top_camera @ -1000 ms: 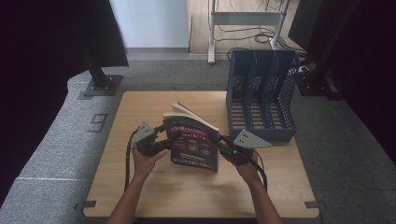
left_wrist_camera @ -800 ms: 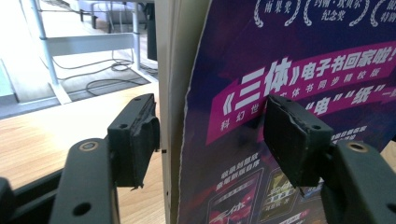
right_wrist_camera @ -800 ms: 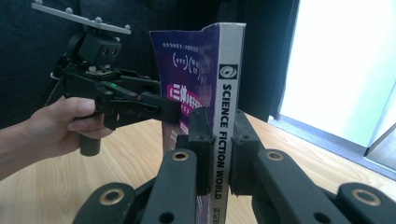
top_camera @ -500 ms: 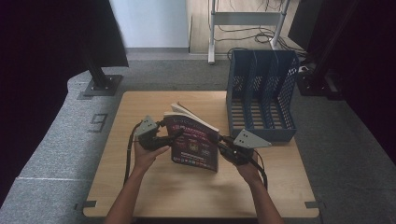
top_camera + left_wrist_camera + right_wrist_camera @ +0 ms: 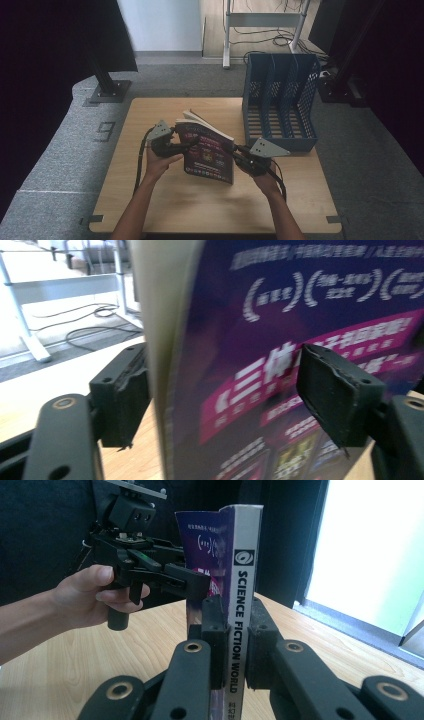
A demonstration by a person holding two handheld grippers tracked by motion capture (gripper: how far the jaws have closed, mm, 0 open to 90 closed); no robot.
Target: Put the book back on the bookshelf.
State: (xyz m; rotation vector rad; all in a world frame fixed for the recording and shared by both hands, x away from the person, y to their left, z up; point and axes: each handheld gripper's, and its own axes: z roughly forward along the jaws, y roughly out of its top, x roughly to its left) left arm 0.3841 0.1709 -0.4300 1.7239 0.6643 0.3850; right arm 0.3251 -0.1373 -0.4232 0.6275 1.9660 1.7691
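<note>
Paperback purple book (image 5: pixel 207 150), light and floppy, stands best clamped at its stiff spine by the right gripper (image 5: pixel 235 640), whose fingers pinch it, while the left gripper (image 5: pixel 225 400), just opening, straddles the page edge without pressing.

A blue file rack (image 5: pixel 280 107) with three slots is set upright at the far right of a wooden table (image 5: pixel 150 200), grey carpet (image 5: pixel 60 165) is laid around it, and cables (image 5: pixel 260 37) are strewn behind.
</note>
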